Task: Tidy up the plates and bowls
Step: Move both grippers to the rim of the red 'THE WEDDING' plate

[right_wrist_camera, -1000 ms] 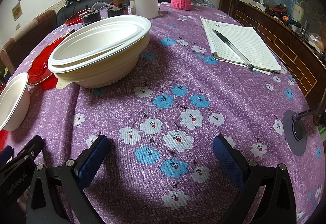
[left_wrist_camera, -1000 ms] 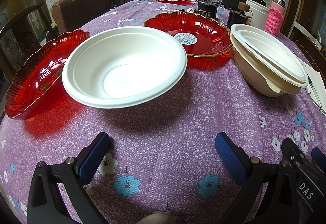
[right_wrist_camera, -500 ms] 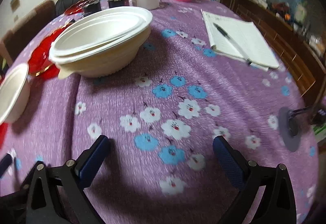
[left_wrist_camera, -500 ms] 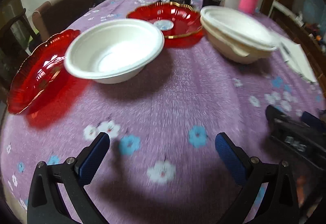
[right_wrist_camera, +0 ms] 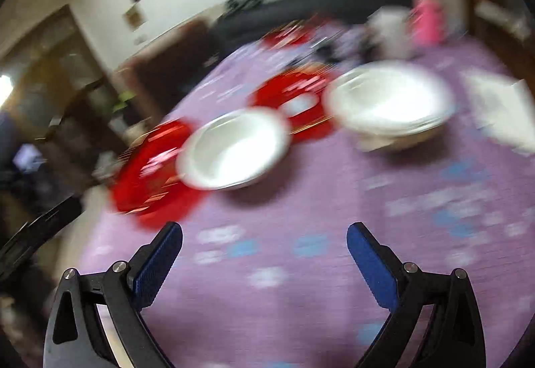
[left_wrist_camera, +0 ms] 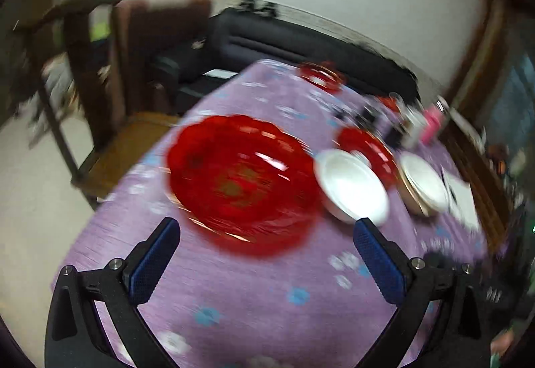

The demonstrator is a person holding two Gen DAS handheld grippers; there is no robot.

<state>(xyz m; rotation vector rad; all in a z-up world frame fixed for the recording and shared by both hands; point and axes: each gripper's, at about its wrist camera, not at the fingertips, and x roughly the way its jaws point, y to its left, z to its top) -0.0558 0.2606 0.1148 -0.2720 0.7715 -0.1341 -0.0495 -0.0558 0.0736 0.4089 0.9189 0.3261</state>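
Both views are blurred by motion. A large red glass plate (left_wrist_camera: 240,180) lies on the purple flowered tablecloth (left_wrist_camera: 254,294), just ahead of my open left gripper (left_wrist_camera: 264,234), which holds nothing. To its right sit a white bowl (left_wrist_camera: 351,187), a second red plate (left_wrist_camera: 367,144) and a stack of cream bowls (left_wrist_camera: 423,184). A small red plate (left_wrist_camera: 321,75) lies at the far end. My right gripper (right_wrist_camera: 264,237) is open and empty above the cloth, short of the white bowl (right_wrist_camera: 234,147), the red plate (right_wrist_camera: 150,174), another red plate (right_wrist_camera: 294,93) and the cream stack (right_wrist_camera: 388,103).
A brown chair (left_wrist_camera: 133,67) and a wooden stool (left_wrist_camera: 133,140) stand left of the table edge. A pink bottle (right_wrist_camera: 428,20), a white jar (right_wrist_camera: 391,33) and a notebook (right_wrist_camera: 501,107) occupy the far right. Part of the other gripper (right_wrist_camera: 36,234) shows at the left edge.
Both grippers have swung left and pulled back from the table. The left view now centres on the near red plate; the right view now faces the white bowl. Jaws stay open.
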